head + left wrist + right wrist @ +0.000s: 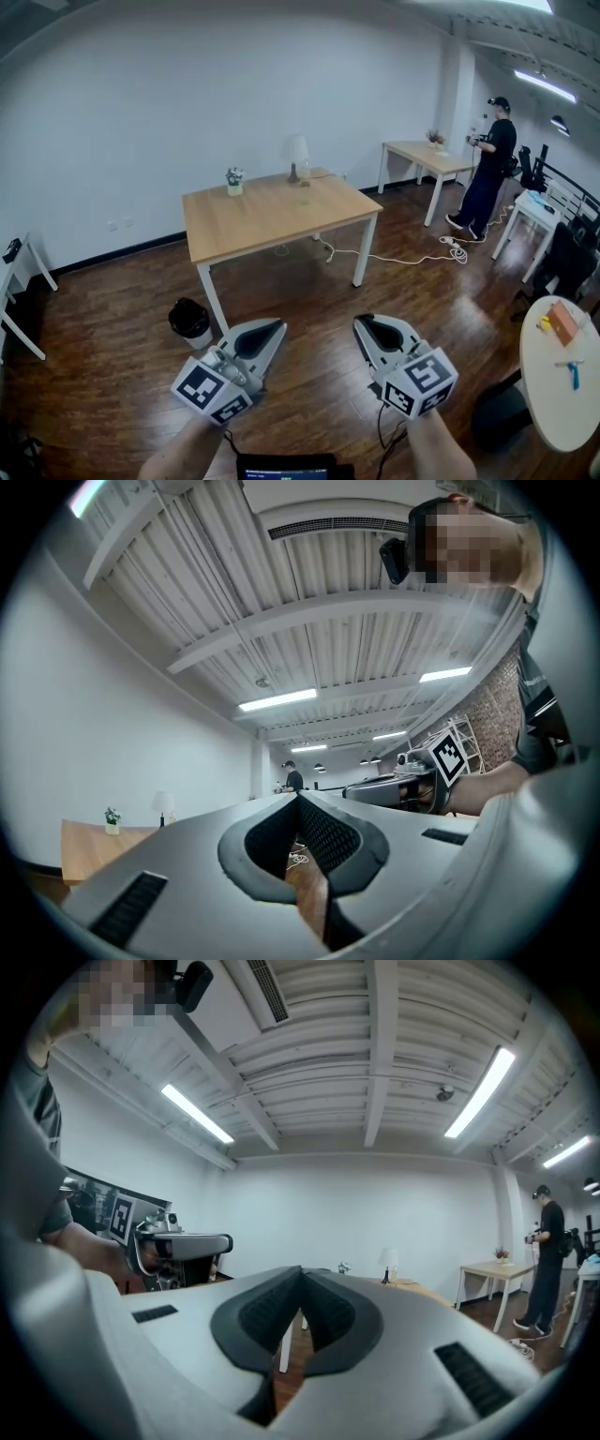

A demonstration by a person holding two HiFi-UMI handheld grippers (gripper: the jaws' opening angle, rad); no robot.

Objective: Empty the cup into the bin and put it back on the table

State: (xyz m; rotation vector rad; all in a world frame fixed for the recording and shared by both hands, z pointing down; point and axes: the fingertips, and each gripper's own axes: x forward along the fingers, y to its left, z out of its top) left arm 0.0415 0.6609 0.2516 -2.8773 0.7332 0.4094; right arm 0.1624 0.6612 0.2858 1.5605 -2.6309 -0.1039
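A wooden table (272, 220) stands in the middle of the room, some way ahead of me. On its far side are a small potted plant (234, 180), a white lamp (295, 155) and a small pale cup (306, 176) beside the lamp, too small to tell its contents. A black bin (190, 320) sits on the floor by the table's front left leg. My left gripper (278, 324) and right gripper (361, 322) are held side by side over the floor. Both are shut with nothing between the pads, as the left gripper (298, 797) and right gripper (302, 1269) show in their own views.
A second wooden table (427, 155) stands at the back right, with a person (487, 169) in dark clothes beside it. A white cable (403, 258) trails over the dark wood floor. A round white table (562, 375) with small items is at the right edge.
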